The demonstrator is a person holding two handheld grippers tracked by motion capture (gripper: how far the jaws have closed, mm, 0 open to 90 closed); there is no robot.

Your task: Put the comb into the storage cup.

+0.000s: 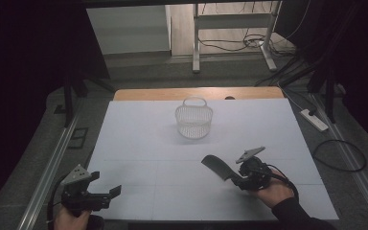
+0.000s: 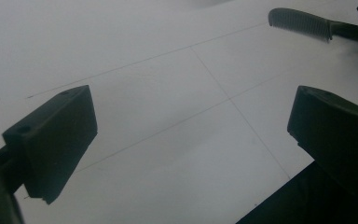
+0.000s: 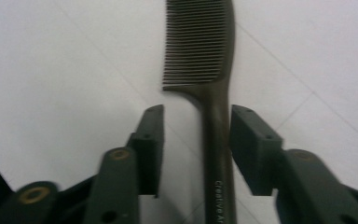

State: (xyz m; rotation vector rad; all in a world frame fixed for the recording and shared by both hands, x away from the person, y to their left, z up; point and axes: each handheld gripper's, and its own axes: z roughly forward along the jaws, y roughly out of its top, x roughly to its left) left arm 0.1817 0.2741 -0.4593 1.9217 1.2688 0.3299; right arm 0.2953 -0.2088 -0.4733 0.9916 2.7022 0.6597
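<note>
The comb (image 1: pixel 216 167) lies on the worktop (image 1: pixel 139 143), right of centre. The basket (image 1: pixel 194 120) stands behind it, seemingly well apart.

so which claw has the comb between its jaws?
The right claw: its jaws straddle the comb handle. The left claw stands open over bare table.

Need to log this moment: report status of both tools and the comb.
Left tool open, empty, near table corner. Right tool open, jaws astride handle of dark plastic comb, which lies on white table. White wire basket beyond, path clear.
</note>
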